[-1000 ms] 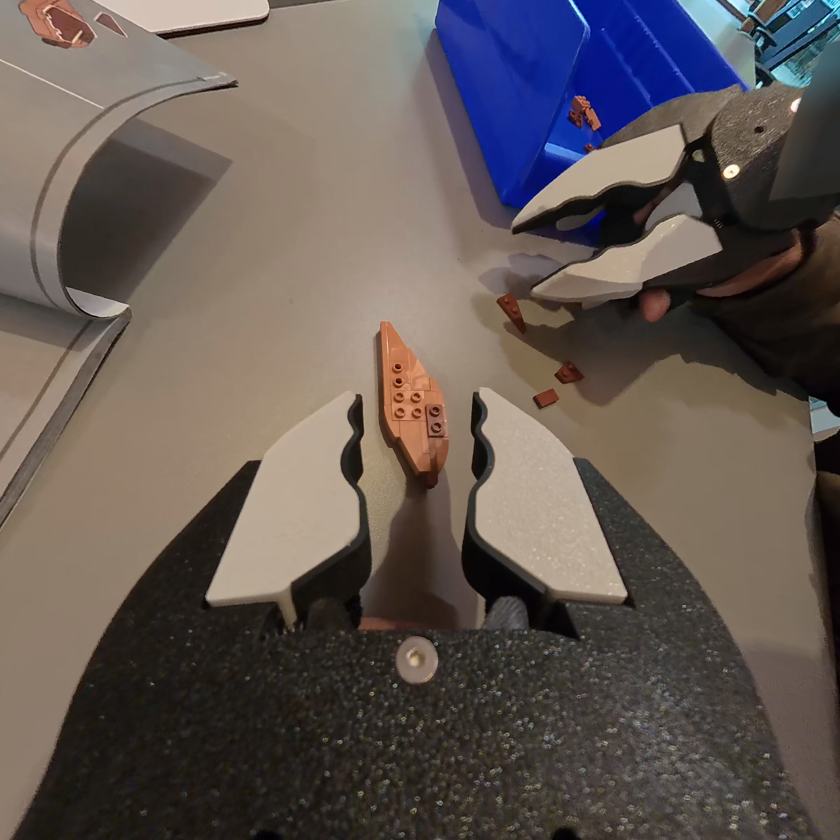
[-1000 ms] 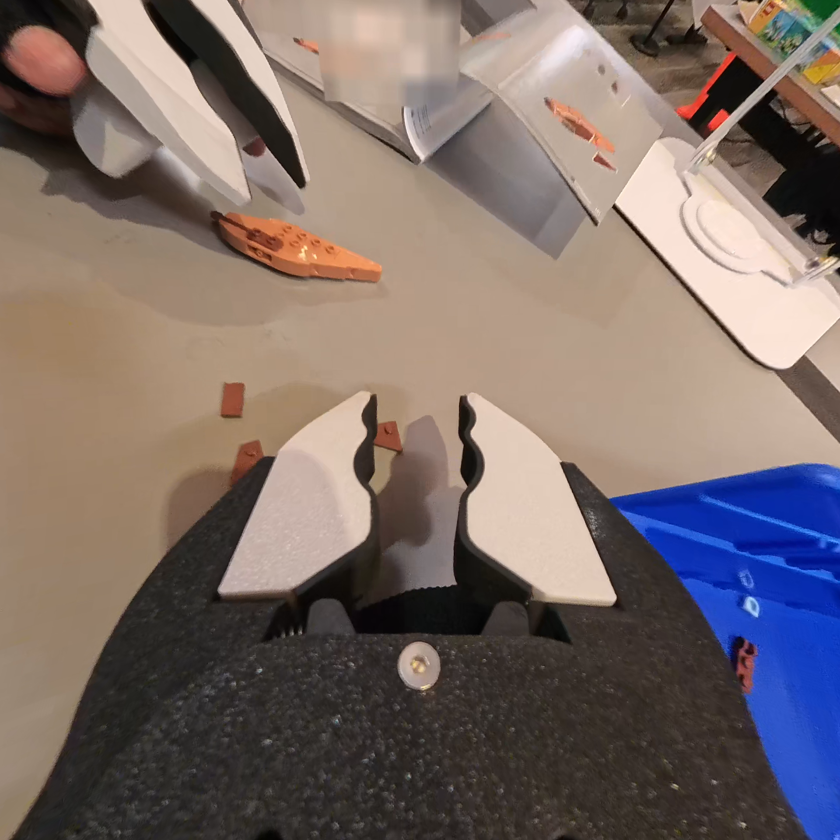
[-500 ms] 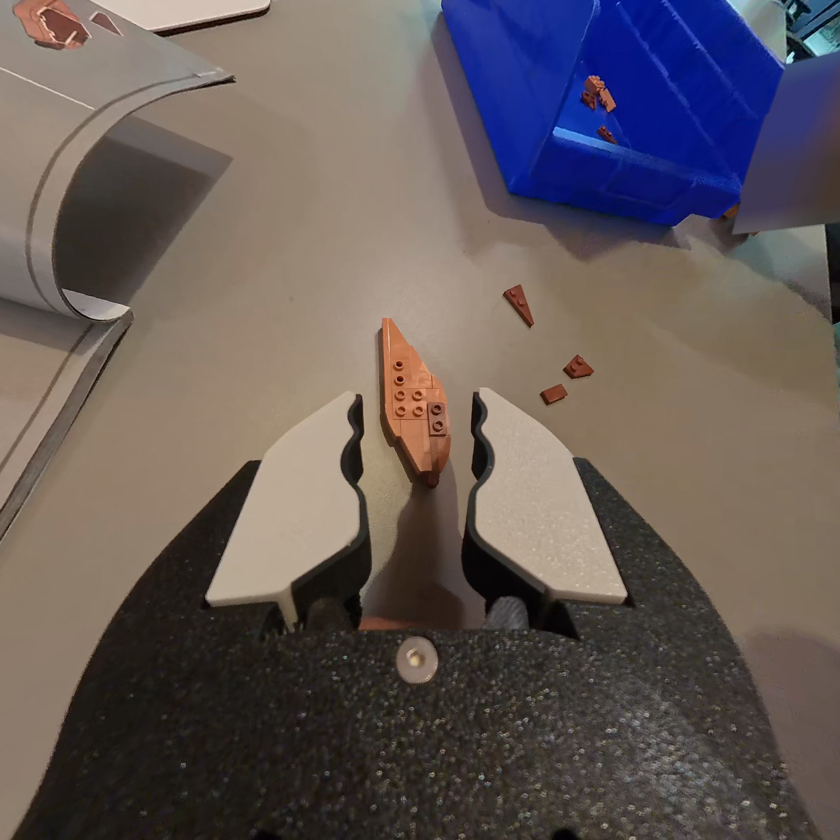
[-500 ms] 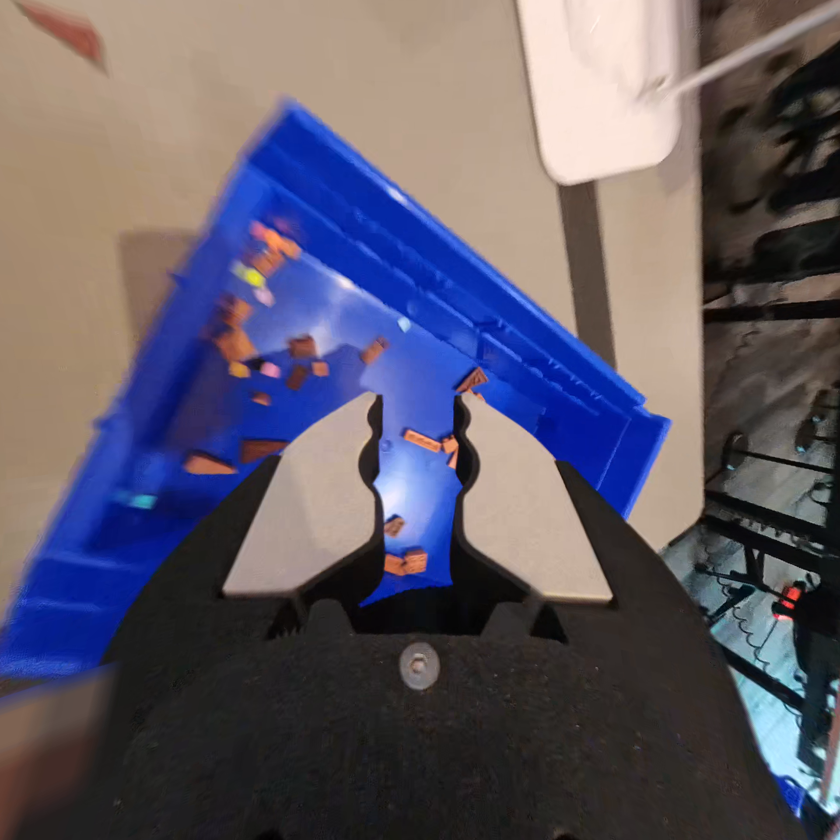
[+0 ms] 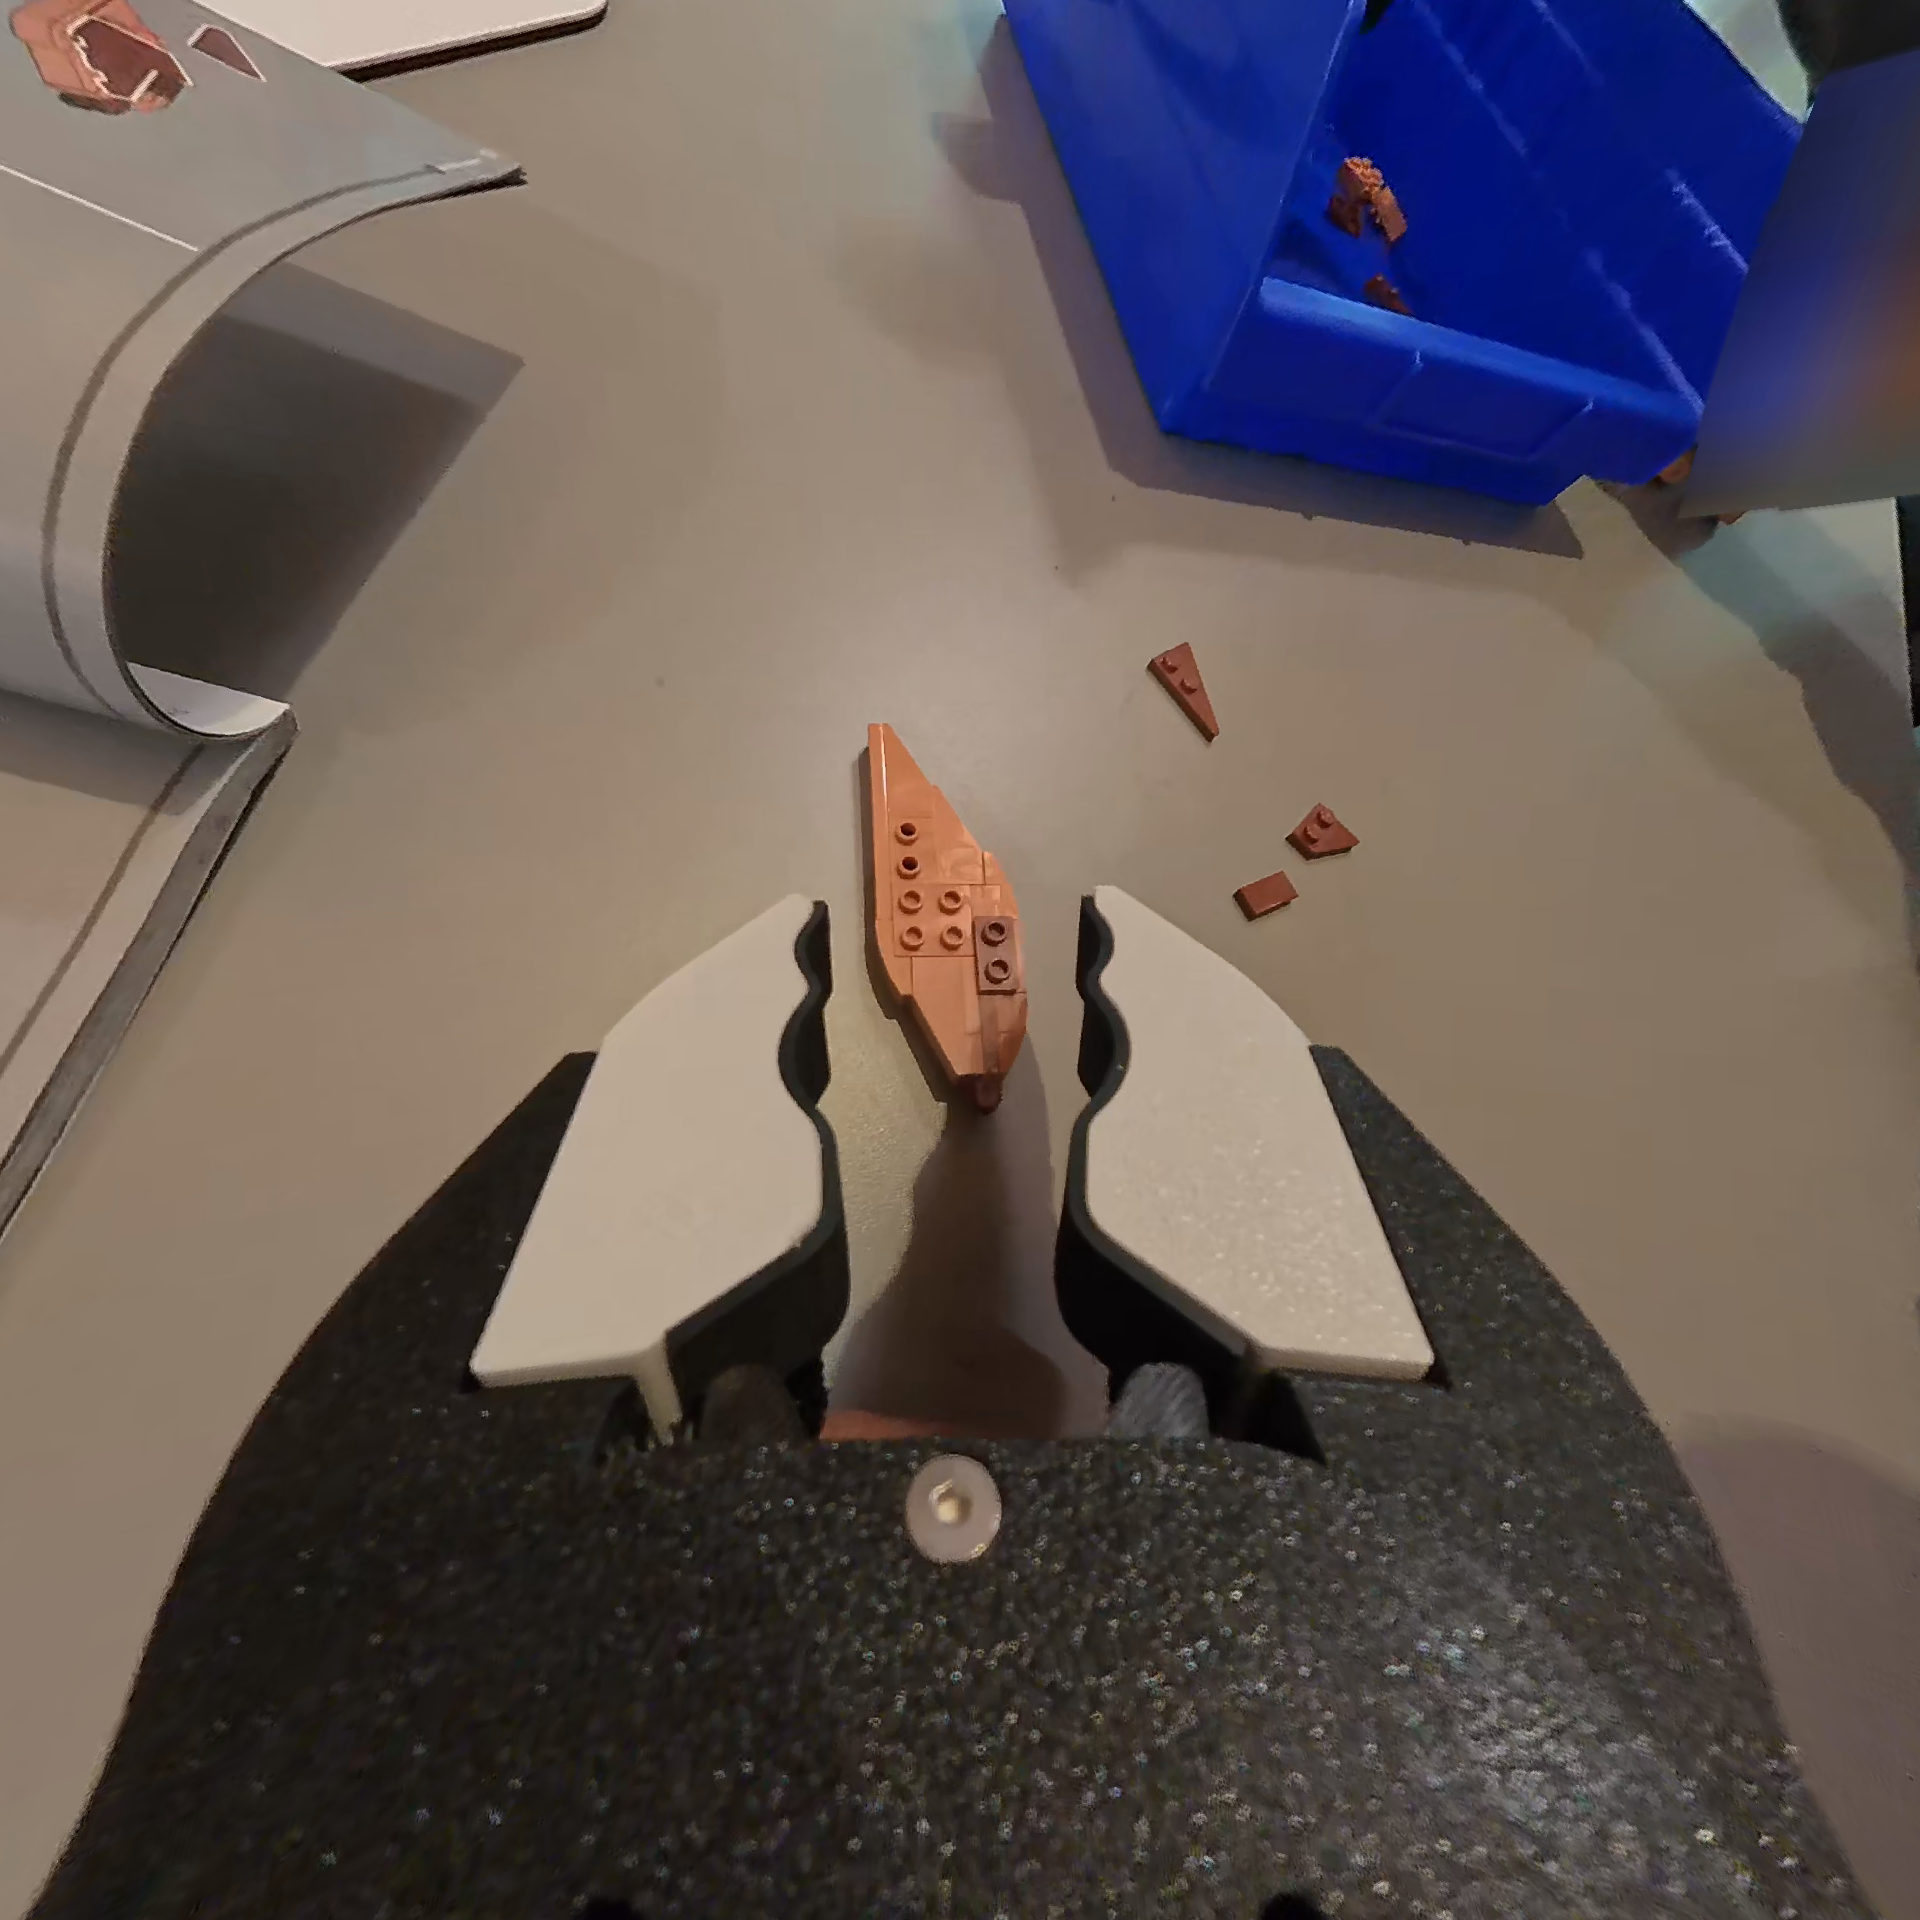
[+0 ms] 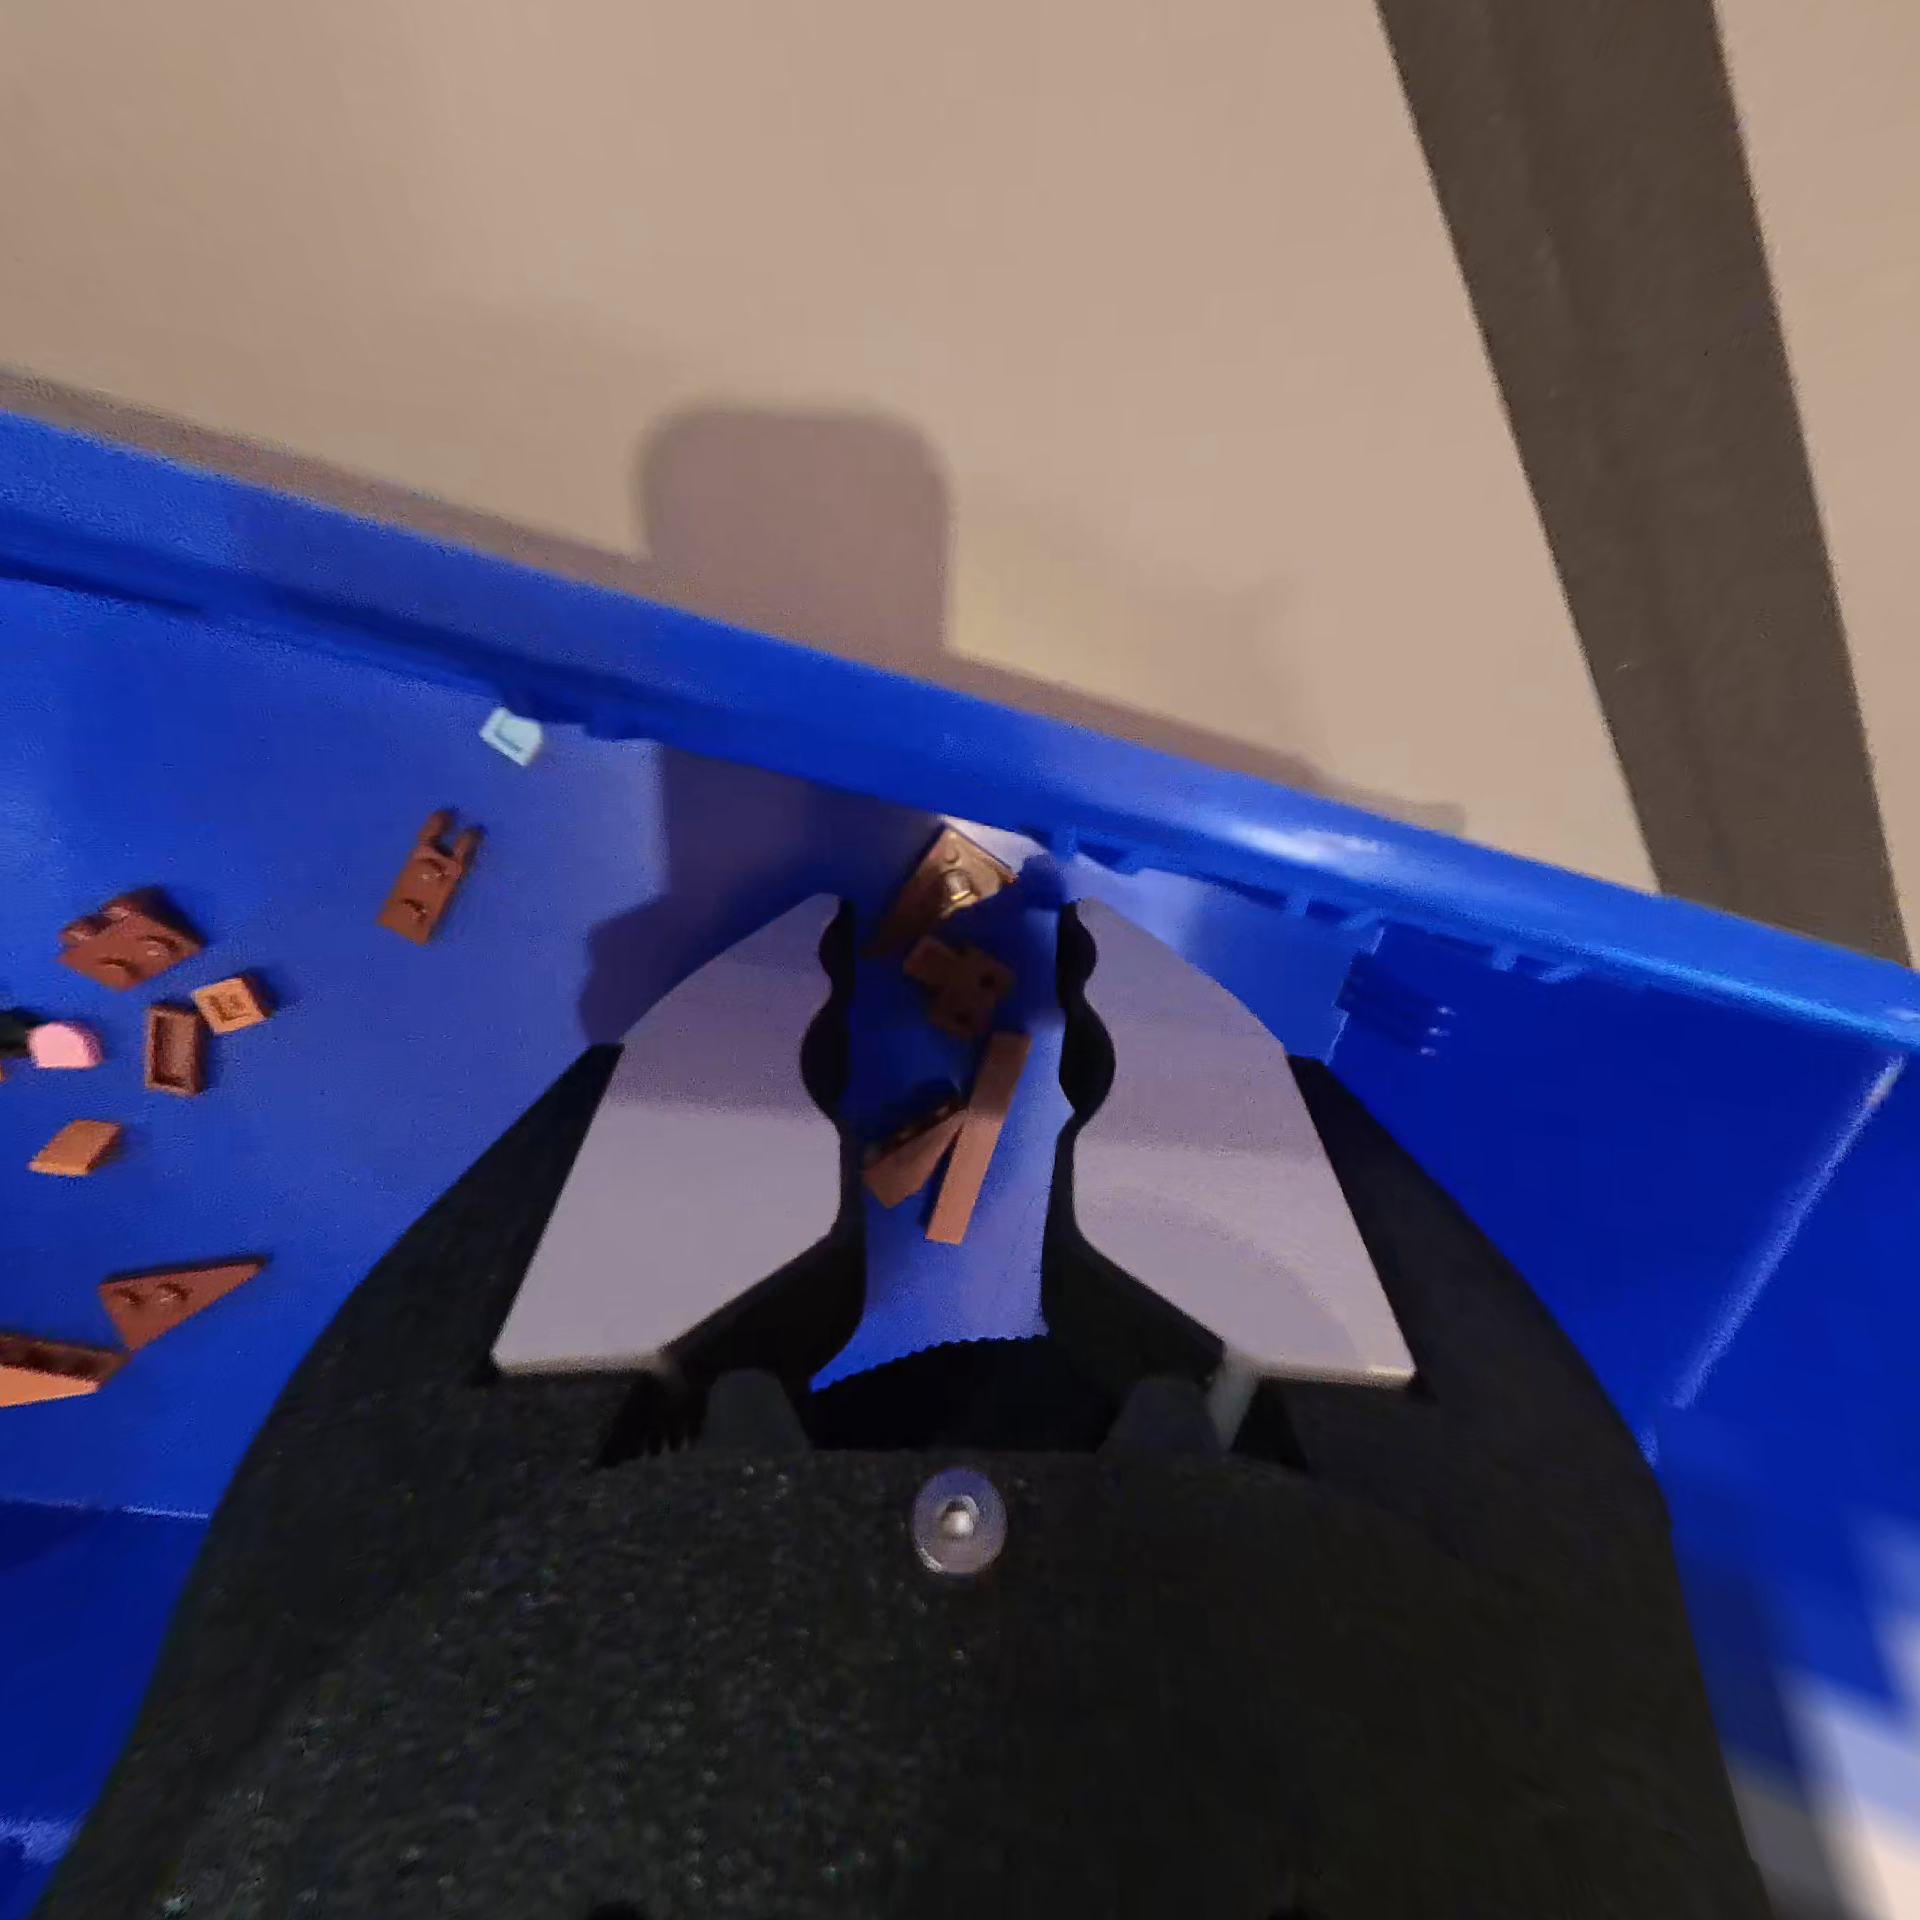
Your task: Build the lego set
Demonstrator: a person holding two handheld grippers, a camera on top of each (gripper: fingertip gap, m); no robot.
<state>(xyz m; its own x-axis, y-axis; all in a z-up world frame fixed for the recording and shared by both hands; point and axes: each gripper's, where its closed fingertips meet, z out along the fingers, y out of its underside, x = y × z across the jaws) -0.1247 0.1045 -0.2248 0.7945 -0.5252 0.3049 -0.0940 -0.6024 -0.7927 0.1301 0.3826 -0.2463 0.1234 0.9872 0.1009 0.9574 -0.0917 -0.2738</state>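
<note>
Grey tabletop (image 5: 727,582) carries the half-built model (image 5: 940,930), lying untouched between my left gripper (image 5: 951,961)'s spread, empty fingers. My right gripper (image 6: 951,940) hangs parted and empty over brown pieces (image 6: 951,1091) in the blue bin (image 6: 1143,769). Those pieces overlap, so I risk pinching two or the wrong one.

Warm, soft overhead light, sharp left wrist view, right wrist view perhaps motion-blurred, wide-angle edge bending.
</note>
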